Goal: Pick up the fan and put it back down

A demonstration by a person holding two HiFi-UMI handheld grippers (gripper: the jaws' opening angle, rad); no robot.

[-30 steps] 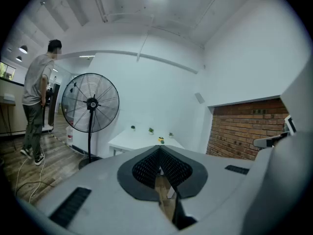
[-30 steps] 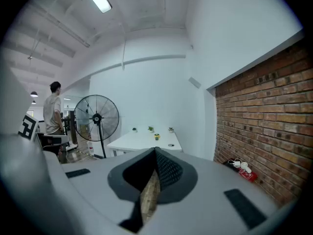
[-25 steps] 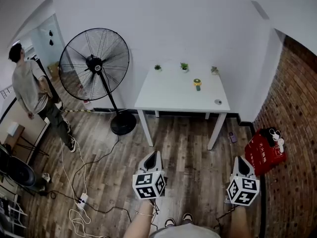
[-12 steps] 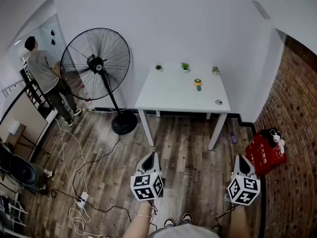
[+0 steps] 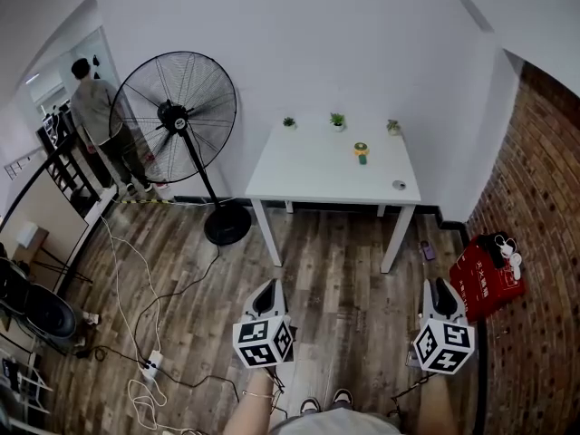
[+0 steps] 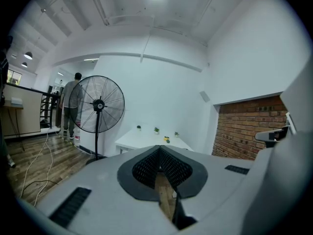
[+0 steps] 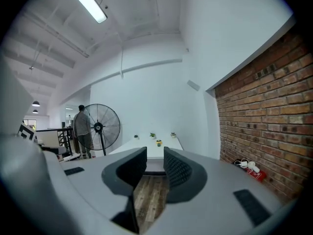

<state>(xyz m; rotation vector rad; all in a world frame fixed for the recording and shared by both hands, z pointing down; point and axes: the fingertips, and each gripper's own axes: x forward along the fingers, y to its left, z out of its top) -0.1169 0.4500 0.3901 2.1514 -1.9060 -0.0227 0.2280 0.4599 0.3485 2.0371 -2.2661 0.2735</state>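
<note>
Left hand-held gripper (image 5: 269, 285): jaws meet at the tips, empty. Right hand-held gripper (image 5: 439, 286): narrow gap, empty. Tall black pedestal fan (image 5: 174, 116) stands well ahead-left of both, untouched. Its grille partly hides a person (image 5: 91, 102). Items on the white tabletop (image 5: 317, 170) are too small to identify.

You stand on wood-plank floor (image 5: 344, 279) | white table (image 5: 308, 170) at your 12 o'clock, against white wall (image 5: 362, 43) | brick wall (image 5: 544, 198) at 3 o'clock | tube light (image 7: 90, 5) overhead
</note>
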